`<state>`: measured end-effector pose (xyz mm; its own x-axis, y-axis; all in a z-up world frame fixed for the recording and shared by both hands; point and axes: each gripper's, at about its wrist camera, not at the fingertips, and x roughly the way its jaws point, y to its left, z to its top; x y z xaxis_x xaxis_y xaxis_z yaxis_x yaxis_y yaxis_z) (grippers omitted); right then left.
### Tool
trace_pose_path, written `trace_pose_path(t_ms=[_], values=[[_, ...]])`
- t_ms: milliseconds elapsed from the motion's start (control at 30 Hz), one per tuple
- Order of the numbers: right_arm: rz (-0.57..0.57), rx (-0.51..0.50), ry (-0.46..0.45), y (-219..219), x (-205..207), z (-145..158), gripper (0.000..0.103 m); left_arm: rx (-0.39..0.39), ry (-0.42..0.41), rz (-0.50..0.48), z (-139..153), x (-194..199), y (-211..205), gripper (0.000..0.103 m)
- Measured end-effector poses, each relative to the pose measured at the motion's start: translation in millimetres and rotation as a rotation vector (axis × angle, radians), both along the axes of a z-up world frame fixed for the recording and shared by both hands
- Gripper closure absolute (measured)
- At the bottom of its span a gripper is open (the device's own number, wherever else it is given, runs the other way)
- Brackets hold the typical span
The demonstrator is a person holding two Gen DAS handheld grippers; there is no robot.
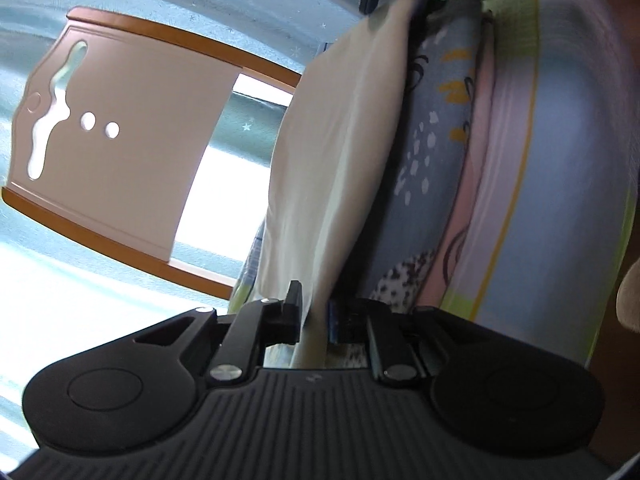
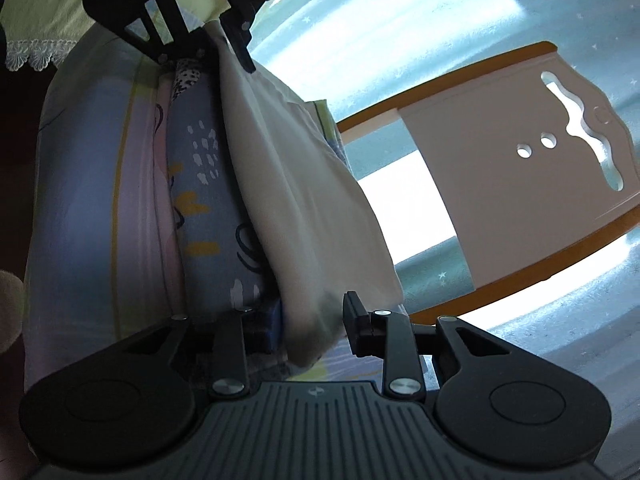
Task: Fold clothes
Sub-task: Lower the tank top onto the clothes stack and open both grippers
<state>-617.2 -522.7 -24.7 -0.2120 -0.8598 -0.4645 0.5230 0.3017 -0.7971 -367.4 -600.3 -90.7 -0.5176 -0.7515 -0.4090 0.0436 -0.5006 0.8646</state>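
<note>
Mid-fold over a patterned bed: cream garment [image 1: 340, 168] lifted by two corners, stretched between both claws and hanging beside the quilt [image 1: 432, 184], well clear of the pale headboard [image 1: 120, 152] behind. Left gripper [image 1: 316, 320] pinching one cream corner, fabric sandwiched between the black pad and the blue-faced one. Right gripper [image 2: 312, 328] wrapped round the opposite corner, its black finger [image 2: 354, 316] standing a little off the cloth, so clamped or merely cupping cannot be told from here (the bunched corner hides the contact). Left claw also visible from the right wrist view, at the far end of the same edge.

Step in hand, by the look of it: carrying a held edge across to make a fold. Next move likely calls for keeping both corners level and the edge taut, then laying it down squarely on the bedding so no crease is trapped; a slack right-hand hold could let that corner slip.

Garment smooth, thin, matte, softly draped with a few long wrinkles. Quilt puffy, printed in blue, pink and lime with yellow marks and white dabs. Headboard hard, flat, orange-trimmed, pierced by a wavy slot and two round holes. Starred teal curtain [image 2: 400, 20] behind, backlit.
</note>
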Motion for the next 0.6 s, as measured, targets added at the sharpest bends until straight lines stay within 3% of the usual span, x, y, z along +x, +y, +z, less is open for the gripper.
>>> trace_pose_path(t_ms=[100, 167, 233, 433, 600], values=[[0.011, 0.0, 0.025, 12.4, 7.5, -1.4, 0.077, -0.006, 0.007, -0.005, -0.2, 1.7, 1.5, 0.092], [0.021, 0.007, 0.041, 14.9, 11.6, -3.5, 0.086, -0.008, 0.008, -0.003, -0.1, 2.3, 1.5, 0.093], [0.017, 0.024, 0.022, 7.3, 9.7, -3.9, 0.092, -0.002, 0.007, 0.0, 2.0, -1.4, -1.4, 0.099], [0.002, -0.038, -0.066, 27.0, 15.8, 29.9, 0.094, -0.017, 0.047, 0.015, 12.0, 3.6, 2.3, 0.1], [0.025, 0.055, -0.019, 33.1, 25.2, -3.2, 0.094, 0.008, -0.01, 0.006, -8.5, 8.7, 7.3, 0.1]])
